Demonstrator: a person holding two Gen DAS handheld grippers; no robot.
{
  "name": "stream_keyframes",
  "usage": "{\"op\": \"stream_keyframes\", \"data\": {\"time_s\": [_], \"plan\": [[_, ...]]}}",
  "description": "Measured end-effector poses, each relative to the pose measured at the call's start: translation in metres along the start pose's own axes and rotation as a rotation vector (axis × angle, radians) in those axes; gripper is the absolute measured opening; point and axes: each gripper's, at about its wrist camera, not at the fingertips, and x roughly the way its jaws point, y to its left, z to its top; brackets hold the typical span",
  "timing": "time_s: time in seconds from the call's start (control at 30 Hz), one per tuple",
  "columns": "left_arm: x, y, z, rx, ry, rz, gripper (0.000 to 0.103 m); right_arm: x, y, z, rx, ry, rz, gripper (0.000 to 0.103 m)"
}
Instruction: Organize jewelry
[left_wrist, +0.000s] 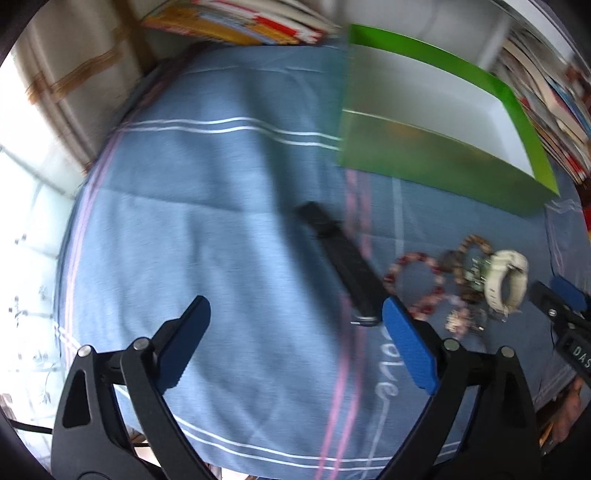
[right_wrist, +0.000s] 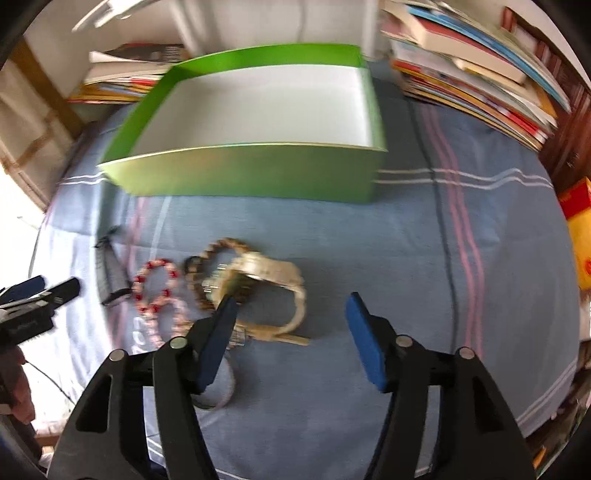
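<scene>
Left gripper (left_wrist: 295, 343) wide, empty; right gripper (right_wrist: 291, 332) wide over white watch (right_wrist: 273, 291) (no contact visible).

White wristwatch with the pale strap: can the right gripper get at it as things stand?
Probably yes. The right gripper is open and empty, and the white wristwatch lies on the blue cloth just ahead. The brown bead bracelet touches it and could snag.
</scene>
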Motion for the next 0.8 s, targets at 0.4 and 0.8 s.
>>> {"op": "stream_keyframes", "data": {"time_s": [0.4,0.8], "plan": [[0.033,-0.027,0.010,0.095,0.053,0.027,0.094,0.044,0.016,0.005,-0.038,0.071,-0.009,0.069],[0.037,-0.019,0.012,0.080,0.034,-0.076,0.049,0.037,-0.003,0.004,0.041,0.069,-0.023,0.061]]}}
